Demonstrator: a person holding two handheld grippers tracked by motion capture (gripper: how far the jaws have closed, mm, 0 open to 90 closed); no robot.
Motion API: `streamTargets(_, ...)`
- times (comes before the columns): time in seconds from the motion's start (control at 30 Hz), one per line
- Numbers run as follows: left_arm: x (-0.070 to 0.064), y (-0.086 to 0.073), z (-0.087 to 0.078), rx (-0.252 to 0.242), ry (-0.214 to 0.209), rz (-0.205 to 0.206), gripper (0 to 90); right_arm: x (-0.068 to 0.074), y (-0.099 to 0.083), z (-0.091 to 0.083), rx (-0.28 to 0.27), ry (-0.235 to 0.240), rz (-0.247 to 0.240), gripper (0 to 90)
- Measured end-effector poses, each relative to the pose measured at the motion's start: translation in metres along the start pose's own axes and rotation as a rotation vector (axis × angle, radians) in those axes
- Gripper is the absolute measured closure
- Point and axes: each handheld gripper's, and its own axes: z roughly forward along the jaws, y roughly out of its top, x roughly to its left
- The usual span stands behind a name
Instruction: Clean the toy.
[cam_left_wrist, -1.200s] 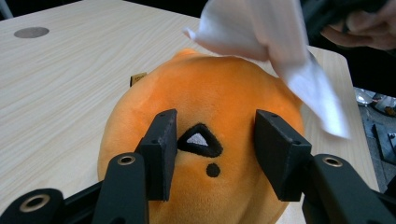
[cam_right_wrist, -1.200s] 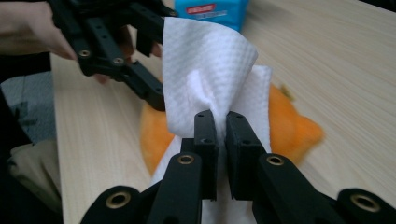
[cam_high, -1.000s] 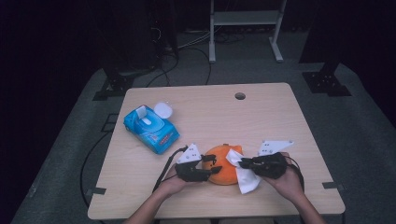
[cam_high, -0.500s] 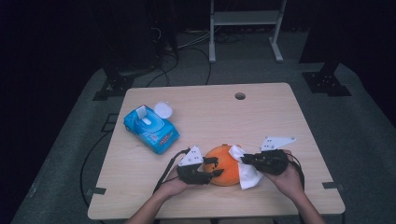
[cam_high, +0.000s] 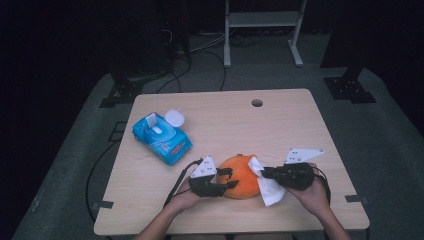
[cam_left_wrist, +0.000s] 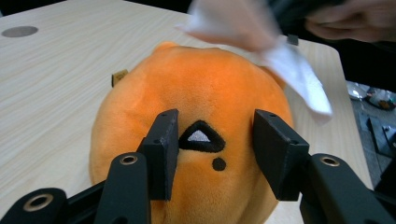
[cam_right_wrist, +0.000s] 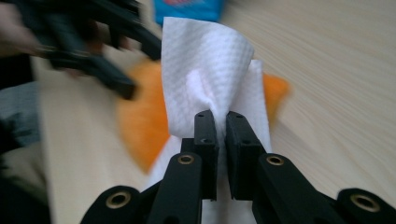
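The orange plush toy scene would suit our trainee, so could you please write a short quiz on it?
1. True or false: the right hand-held gripper is shut on the white wipe.
2. The left hand-held gripper straddles which thing? A) blue wipes pack B) orange plush toy C) table
3. In the high view, on which side of the toy does the pack lie?

Key: 1 true; 2 B; 3 upper left.

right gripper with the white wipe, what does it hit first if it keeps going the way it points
Most likely the round orange plush toy. The right gripper, shut on the white paper wipe, points left at its side; the wipe would touch first. Depth is uncertain.
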Motion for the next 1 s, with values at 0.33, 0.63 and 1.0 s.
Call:
streamTargets(0.33, 0.007, 0.002, 0.002, -0.009, 0.016, -0.010, 51.3, -0.001, -0.005, 0.001, 0.059, -0.018, -0.007, 83.2)
streamTargets(0.63, 0.010, 0.001, 0.003, -0.016, 0.007, -0.010, 51.7, 0.007, 0.002, 0.013, 0.067, -0.001, -0.052, 83.0)
streamTargets(1.0, 0.011, 0.001, 0.007, -0.017, 0.010, -0.009, 52.0, 0.008, 0.004, 0.017, 0.061, -0.001, -0.060, 83.0)
